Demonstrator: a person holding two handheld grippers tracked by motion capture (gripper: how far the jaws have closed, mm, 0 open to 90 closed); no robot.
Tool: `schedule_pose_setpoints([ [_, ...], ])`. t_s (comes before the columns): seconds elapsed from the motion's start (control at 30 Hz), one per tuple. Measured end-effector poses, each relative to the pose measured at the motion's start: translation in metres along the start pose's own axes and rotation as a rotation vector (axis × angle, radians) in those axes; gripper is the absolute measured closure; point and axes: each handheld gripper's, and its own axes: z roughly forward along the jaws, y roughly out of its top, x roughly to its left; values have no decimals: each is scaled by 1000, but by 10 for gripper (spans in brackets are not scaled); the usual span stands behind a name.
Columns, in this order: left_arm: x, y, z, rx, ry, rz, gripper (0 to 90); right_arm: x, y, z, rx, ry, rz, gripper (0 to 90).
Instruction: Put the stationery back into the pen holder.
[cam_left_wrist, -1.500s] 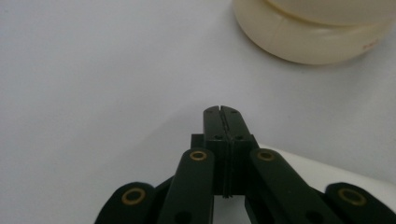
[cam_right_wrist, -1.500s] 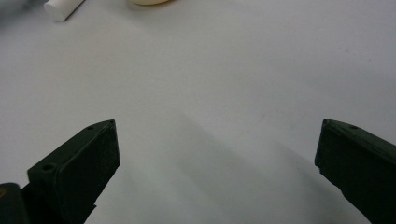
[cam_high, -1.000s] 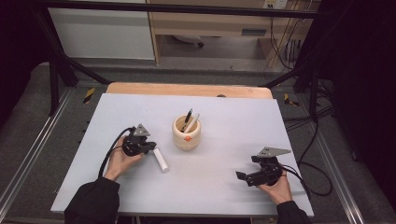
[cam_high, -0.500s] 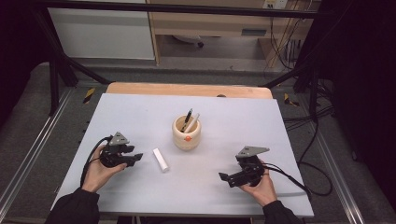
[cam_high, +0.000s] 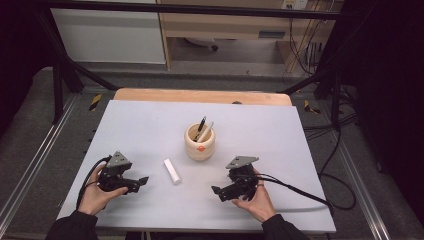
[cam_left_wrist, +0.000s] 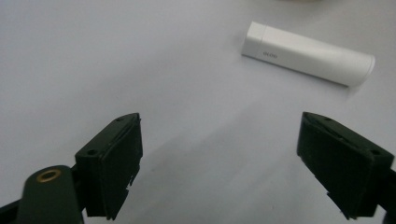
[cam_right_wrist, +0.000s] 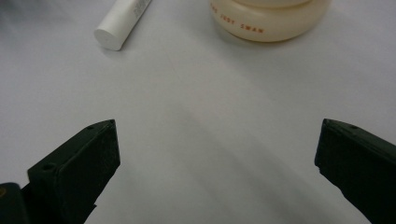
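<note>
Both grippers (cam_high: 141, 181) (cam_high: 216, 192) agape — white tube (cam_high: 172, 171) between, untouched

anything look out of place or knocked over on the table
Only the white tube: it lies flat on the table, apart from the cream holder, where a pen and another stick stand. Nothing spilled or damaged.

Jaws just opened, empty; white tube (cam_left_wrist: 308, 54) ahead, prob. apart.

High view looked down and forward over your table (cam_high: 150, 125) from above your side. Your two gripper views sat low and close over the tabletop, both facing inward. All three shared the white tube (cam_high: 172, 171) (cam_left_wrist: 308, 53) (cam_right_wrist: 122, 22).
</note>
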Motion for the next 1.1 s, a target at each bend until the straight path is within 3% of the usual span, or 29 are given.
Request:
schedule_pose_setpoints([
  [0.2, -2, -3, -4, -9, 7, -4, 101, 14, 11, 17, 21, 16, -14, 10],
  [0.43, -3, -5, -7, -23, 13, 7, 86, 30, 25, 29, -8, 42, -21, 36],
  [0.8, -2, -6, -6, -26, 7, -5, 84, 57, 47, 56, -16, 50, -8, 147],
  [1.1, -2, -6, -6, -26, -4, -7, 83, 75, 60, 78, -31, 17, 1, 308],
])
